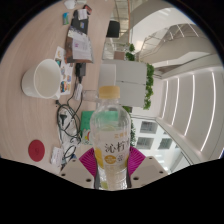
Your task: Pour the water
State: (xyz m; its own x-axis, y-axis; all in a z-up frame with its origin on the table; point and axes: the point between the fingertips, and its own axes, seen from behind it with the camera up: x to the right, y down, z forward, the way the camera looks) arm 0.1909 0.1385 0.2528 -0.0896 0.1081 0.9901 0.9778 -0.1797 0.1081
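Observation:
A clear plastic bottle (109, 135) with a yellow cap and a pale yellow-green label stands upright between my fingers. My gripper (111, 163) is shut on the bottle: both magenta pads (88, 158) press on its sides at label height. The bottle is held above a white table (85, 110), tilted view. A white bowl-shaped container (45, 76) sits on the table well beyond the fingers to the left.
Black cables (66, 120) lie on the table left of the bottle. A pink round object (38, 152) sits near the table's edge. Boxes and packets (78, 45) stand at the far end. Large windows (180, 95) are on the right.

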